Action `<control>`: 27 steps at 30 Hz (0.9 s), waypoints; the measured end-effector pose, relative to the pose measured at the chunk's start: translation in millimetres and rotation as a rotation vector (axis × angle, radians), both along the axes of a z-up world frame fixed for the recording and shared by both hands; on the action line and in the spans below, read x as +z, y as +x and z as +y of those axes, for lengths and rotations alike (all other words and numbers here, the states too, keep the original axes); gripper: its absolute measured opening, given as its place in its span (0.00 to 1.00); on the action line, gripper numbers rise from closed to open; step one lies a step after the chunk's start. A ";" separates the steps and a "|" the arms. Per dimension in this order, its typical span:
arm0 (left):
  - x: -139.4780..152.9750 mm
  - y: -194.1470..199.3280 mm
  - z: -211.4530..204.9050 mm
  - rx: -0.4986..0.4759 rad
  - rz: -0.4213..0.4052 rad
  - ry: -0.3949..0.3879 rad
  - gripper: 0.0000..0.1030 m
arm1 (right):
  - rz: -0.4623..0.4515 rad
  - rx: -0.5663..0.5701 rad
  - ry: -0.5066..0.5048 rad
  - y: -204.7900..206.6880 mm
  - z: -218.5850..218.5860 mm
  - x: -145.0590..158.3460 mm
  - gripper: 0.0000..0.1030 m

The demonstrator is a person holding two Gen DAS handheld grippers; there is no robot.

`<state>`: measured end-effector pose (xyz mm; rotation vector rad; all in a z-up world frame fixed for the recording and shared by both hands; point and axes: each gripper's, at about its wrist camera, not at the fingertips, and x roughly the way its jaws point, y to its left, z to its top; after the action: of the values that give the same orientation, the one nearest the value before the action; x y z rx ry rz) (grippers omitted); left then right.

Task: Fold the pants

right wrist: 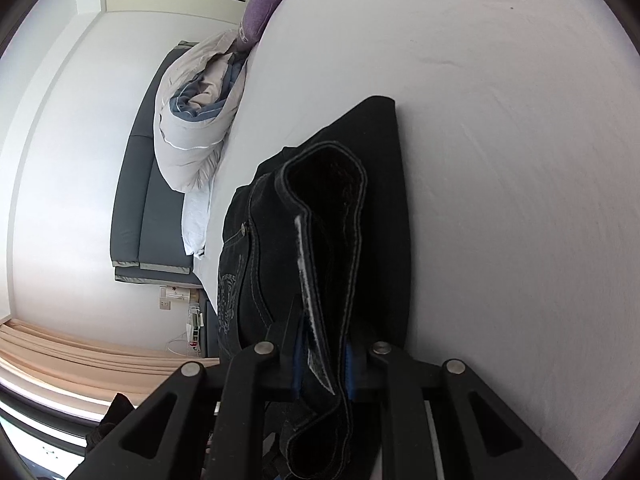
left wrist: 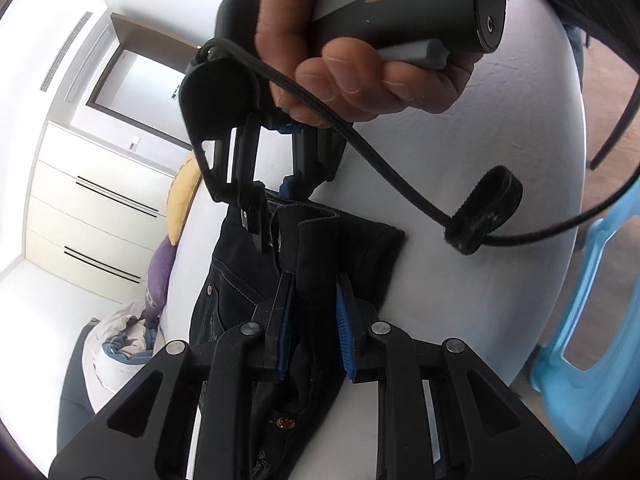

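Observation:
Black jeans [left wrist: 352, 256] lie bunched on the white bed [left wrist: 460, 300]. My left gripper [left wrist: 314, 300] sits at the bottom of the left wrist view, its blue pads [left wrist: 343, 320] pressed on a raised fold of the jeans near the button. Just beyond it, a hand [left wrist: 340, 60] holds my right gripper [left wrist: 268, 208], which pinches the jeans' far edge. In the right wrist view the right gripper [right wrist: 322, 340] is shut on a stitched hem of the jeans [right wrist: 332, 208], and the cloth stands up in a loop ahead of it.
A yellow pillow [left wrist: 182, 196], a purple pillow [right wrist: 260, 8] and a rolled duvet [right wrist: 196, 120] line the bed's head end. A blue plastic chair [left wrist: 592, 340] stands beside the bed. A black cable with a strap [left wrist: 484, 208] hangs over the mattress. White drawers [left wrist: 92, 216] stand at the wall.

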<state>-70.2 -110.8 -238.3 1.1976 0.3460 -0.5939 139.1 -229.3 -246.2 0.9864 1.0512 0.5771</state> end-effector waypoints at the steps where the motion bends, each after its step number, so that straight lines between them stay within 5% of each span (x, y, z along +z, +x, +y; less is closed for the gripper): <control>1: 2.9 4.1 0.6 0.000 0.005 -0.001 0.19 | 0.006 -0.003 0.004 0.2 -0.4 -1.4 0.16; 5: 25.2 -20.5 4.7 0.029 0.066 -0.042 0.19 | 0.016 -0.012 0.009 -3.2 -6.4 -2.1 0.24; 11: 65.8 -16.0 55.8 0.138 0.183 -0.195 0.19 | 0.015 -0.146 -0.114 -21.6 -39.6 21.3 0.52; 17: 108.7 51.2 125.1 0.387 0.412 -0.577 0.19 | -0.201 -0.015 0.128 -25.9 -15.8 60.6 0.52; 21: 106.4 84.4 135.6 0.446 0.557 -0.704 0.19 | -0.176 0.098 0.093 -26.5 18.3 42.6 0.52; 23: 81.3 100.0 124.0 0.479 0.656 -0.656 0.19 | -0.094 0.122 -0.011 -27.5 28.2 15.7 0.38; 24: 66.4 104.1 121.0 0.506 0.684 -0.639 0.19 | -0.086 0.116 -0.056 -30.3 28.6 3.4 0.12; 25: 51.6 108.1 122.7 0.540 0.718 -0.635 0.19 | -0.088 0.092 -0.056 -33.2 23.5 -3.5 0.00; 27: 46.2 109.7 132.5 0.548 0.754 -0.705 0.19 | -0.045 0.065 0.015 -34.6 11.0 -13.1 0.00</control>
<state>39.4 21.7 -192.2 0.1379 0.9707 -0.5888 104.4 -218.3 -259.3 0.9503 1.0431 0.6588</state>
